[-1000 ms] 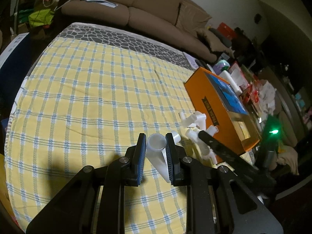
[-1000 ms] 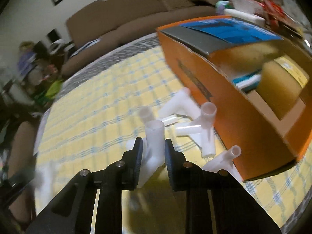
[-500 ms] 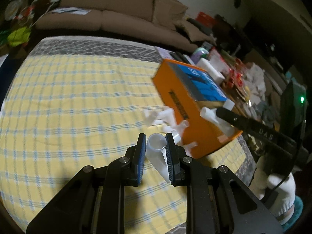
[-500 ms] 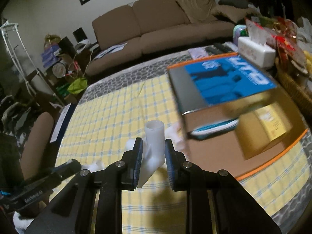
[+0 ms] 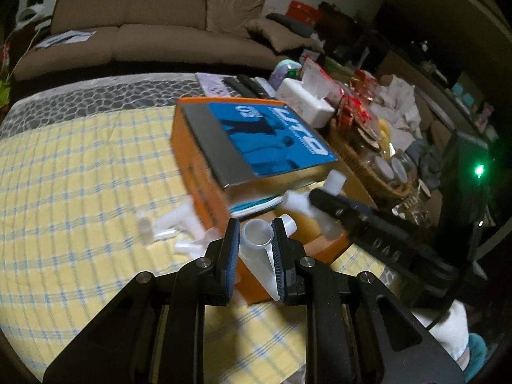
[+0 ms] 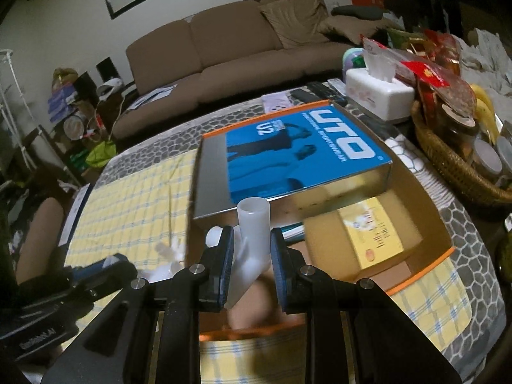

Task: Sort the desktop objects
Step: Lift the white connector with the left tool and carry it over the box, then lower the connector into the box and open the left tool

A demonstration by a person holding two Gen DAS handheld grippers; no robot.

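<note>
My left gripper (image 5: pixel 255 257) is shut on a white plastic pipe fitting (image 5: pixel 256 249), held over the near corner of the orange cardboard box (image 5: pixel 195 172). My right gripper (image 6: pixel 250 265) is shut on another white pipe fitting (image 6: pixel 252 224) and hangs above the open box interior (image 6: pixel 377 224). In the left wrist view the right gripper (image 5: pixel 320 203) shows over the box with its fitting (image 5: pixel 332 184). More white fittings (image 5: pixel 172 224) lie on the yellow checked cloth (image 5: pixel 80 176) left of the box. A blue-printed lid (image 6: pixel 297 150) half covers the box.
A white tissue box (image 6: pixel 377 91), remote controls (image 6: pixel 323 91) and a wicker basket (image 6: pixel 454 166) of snacks and jars crowd the table right of the orange box. A brown sofa (image 6: pixel 224 51) stands behind. A yellow carton (image 6: pixel 374 233) lies inside the box.
Both grippers have carried their fittings up and to the right, from over the pile on the cloth to over the orange box. Both grips are unchanged.
</note>
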